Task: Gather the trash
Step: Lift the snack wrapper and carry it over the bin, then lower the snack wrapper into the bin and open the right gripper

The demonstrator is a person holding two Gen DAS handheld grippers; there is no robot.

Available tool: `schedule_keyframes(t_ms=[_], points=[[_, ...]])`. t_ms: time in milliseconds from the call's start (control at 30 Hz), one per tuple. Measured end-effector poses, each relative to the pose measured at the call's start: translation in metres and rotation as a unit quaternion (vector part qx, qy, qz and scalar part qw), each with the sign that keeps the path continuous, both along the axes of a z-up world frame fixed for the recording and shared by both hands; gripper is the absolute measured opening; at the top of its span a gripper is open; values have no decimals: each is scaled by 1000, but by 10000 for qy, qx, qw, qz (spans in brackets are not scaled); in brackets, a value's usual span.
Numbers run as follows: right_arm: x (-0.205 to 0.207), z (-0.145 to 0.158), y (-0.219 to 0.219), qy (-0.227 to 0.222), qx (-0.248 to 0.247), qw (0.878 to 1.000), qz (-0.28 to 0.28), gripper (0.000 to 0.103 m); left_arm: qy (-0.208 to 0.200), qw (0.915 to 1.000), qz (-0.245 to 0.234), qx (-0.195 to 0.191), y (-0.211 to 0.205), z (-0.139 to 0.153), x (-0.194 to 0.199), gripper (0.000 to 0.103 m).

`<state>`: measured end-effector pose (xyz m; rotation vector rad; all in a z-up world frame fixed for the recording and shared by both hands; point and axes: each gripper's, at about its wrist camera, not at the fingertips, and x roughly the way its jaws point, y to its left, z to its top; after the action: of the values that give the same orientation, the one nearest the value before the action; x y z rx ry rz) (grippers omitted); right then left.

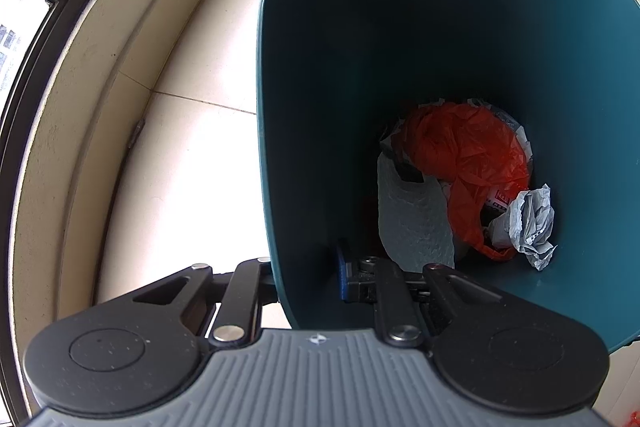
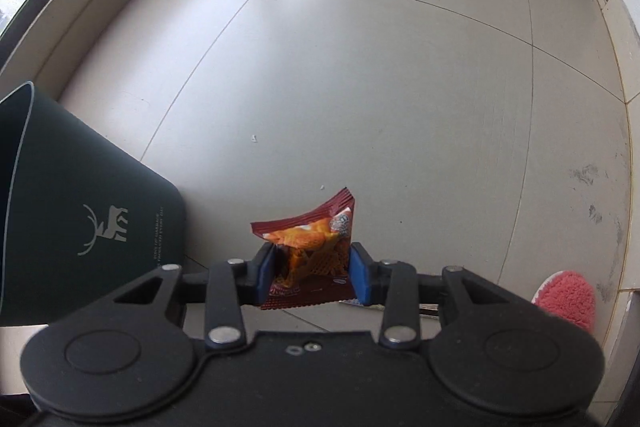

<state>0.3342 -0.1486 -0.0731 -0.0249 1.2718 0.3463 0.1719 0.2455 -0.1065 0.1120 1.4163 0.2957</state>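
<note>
Holding the snack wrapper (image 2: 310,247) between its two blue pads (image 2: 358,277), the right gripper (image 2: 312,277) pinches the crumpled red-and-orange packet above the tiled floor (image 2: 360,67); the jaws are drawn in against the foil, with the packet's upper corner standing free beyond them. The dark green bin (image 2: 92,211), marked with a pale deer emblem, lies to the near left in the right wrist view, its open rim (image 2: 18,131) at the far left edge of the frame.

The left gripper (image 1: 308,277) grips the bin (image 1: 400,27) by its near wall: one finger (image 1: 356,277) is inside and the other outside, so the jaws are pressed onto the rim. Inside, at the bottom, lie an orange plastic bag (image 1: 468,163), a white paper towel roll (image 1: 412,219) and a crumpled grey paper (image 1: 528,223).

The step in hand appears to be carrying the wrapper to the bin. To do it well, the right gripper should travel leftward until the packet is fully over the opening, past the rim, before the jaws are spread; a light foil packet may cling to a pad or drift, so release low inside the mouth is advisable. The left gripper should hold the bin steady with its mouth turned toward the incoming hand. A pink fuzzy slipper (image 2: 568,299) lies on the near right, well apart from the path.
</note>
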Motion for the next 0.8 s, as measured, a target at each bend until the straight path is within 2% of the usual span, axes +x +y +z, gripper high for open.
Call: schedule_keyframes(t_ms=[133, 300, 367, 433, 600, 800], points=[[-17, 48, 51, -303, 460, 9969, 561, 37, -3, 10000, -4, 0, 2, 0, -1, 17], [-30, 82, 111, -464, 861, 9874, 1246, 37, -22, 10000, 41, -63, 9, 0, -1, 17], [-33, 85, 133, -547, 801, 9830, 1558, 37, -42, 9999, 68, -98, 13, 1, 0, 17], [-35, 79, 155, -556, 628, 9794, 1838, 37, -81, 9998, 85, -142, 12, 2, 3, 17], [-33, 39, 208, -357, 34, 9723, 2310, 37, -131, 9996, 106, -232, 17, 5, 7, 17], [-40, -2, 259, -348, -405, 9548, 2923, 37, -182, 9994, 98, -269, 21, 8, 13, 17]])
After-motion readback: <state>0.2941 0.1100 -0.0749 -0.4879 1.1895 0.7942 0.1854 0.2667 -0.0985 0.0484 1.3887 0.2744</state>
